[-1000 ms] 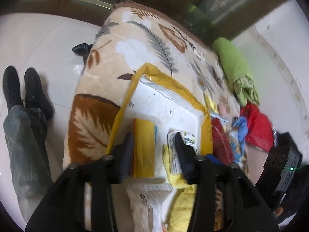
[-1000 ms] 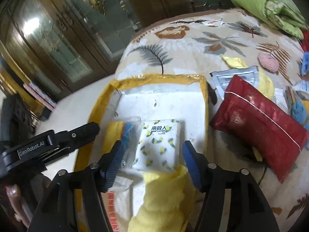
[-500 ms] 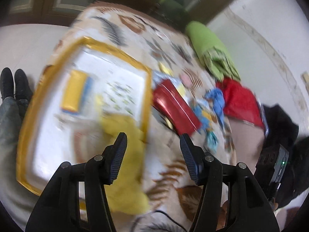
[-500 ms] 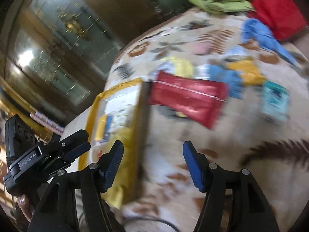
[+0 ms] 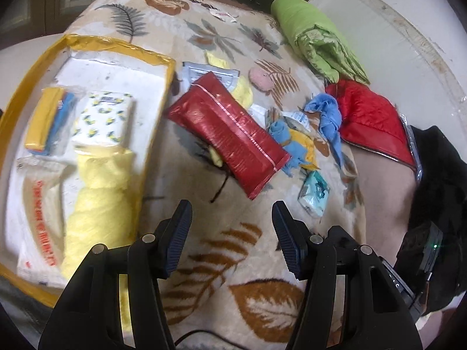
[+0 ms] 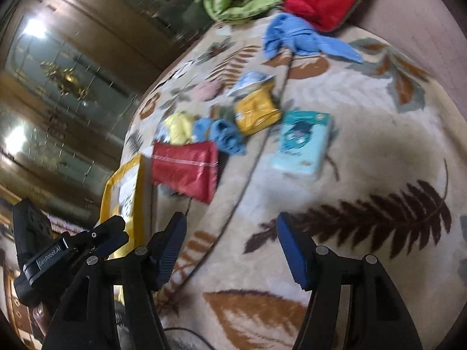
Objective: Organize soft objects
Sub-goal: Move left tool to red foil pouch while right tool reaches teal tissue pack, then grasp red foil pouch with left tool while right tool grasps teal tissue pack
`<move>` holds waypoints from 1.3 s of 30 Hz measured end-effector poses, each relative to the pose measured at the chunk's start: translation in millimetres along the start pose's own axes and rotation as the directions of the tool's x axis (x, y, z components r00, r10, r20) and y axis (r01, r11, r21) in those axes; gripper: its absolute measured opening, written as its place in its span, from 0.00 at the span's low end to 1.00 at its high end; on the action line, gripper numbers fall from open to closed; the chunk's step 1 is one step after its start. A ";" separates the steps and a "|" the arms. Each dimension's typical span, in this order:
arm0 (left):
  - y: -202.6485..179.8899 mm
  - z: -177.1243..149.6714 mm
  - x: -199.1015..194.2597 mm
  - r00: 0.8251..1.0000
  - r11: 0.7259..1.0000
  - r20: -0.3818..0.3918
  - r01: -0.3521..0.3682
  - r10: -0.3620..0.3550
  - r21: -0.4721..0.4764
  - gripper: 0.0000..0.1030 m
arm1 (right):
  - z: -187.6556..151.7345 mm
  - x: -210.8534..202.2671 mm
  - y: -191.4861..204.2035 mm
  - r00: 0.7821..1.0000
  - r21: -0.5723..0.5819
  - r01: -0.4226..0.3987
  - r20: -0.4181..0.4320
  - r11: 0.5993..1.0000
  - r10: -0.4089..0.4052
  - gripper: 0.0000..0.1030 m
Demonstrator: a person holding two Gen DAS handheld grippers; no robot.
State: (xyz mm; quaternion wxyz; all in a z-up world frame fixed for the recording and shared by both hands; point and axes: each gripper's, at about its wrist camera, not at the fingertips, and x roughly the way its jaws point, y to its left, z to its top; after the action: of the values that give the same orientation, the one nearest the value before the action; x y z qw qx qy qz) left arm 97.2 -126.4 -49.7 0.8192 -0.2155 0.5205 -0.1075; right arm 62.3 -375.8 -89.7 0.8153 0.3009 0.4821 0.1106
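— While both tools hang over the leaf-print blanket (image 5: 233,262), how do they stand?
— The left tool (image 5: 232,227) and right tool (image 6: 230,242) are both spread apart, empty.
— And the soft things?
— The yellow towel (image 5: 96,198) and lemon-print tissue pack (image 5: 102,119) lie in the yellow-rimmed tray (image 5: 116,47); the red pouch (image 5: 230,137) lies just beside it, the teal pack (image 6: 300,143) farther off.

Left tongs (image 5: 232,234) are angled downward with the jaws spread wide, nothing between them. Right tongs (image 6: 230,246) same deal, wide apart and empty, tilted down too.
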 end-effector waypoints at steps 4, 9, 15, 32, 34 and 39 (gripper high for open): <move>2.3 13.8 24.5 0.999 0.998 -0.033 -0.017 0.015 -0.065 0.55 | 11.6 1.7 -19.4 0.999 0.057 0.029 0.020 0.998 -0.030 0.62; 4.6 38.1 52.1 0.998 0.987 -0.049 -0.039 0.032 -0.156 0.55 | 29.2 14.1 -37.7 0.993 0.121 0.106 0.030 0.987 -0.111 0.62; 4.5 58.4 84.1 0.990 0.971 -0.115 -0.105 0.082 -0.216 0.55 | 36.9 35.2 -45.2 0.988 0.156 0.153 0.003 0.976 -0.156 0.62; 21.5 82.6 117.6 0.982 0.885 -0.149 -0.169 0.114 -0.433 0.71 | 39.9 47.3 -32.0 0.972 0.071 0.233 -0.001 0.970 -0.234 0.64; 18.9 78.9 113.8 0.983 0.907 -0.143 -0.163 0.115 -0.389 0.64 | 41.8 43.4 -32.9 0.973 0.088 0.230 0.009 0.969 -0.232 0.64; 16.4 64.4 99.9 0.989 0.945 -0.130 -0.103 0.065 -0.310 0.49 | 49.8 45.2 -34.4 0.961 0.090 0.271 0.023 0.958 -0.274 0.64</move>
State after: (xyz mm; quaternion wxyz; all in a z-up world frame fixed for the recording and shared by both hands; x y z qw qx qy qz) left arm 197.8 -136.3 -114.4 0.7457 -0.3148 0.5873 -0.0001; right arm 124.1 -401.0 -125.1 0.8173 0.2685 0.5091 -0.0291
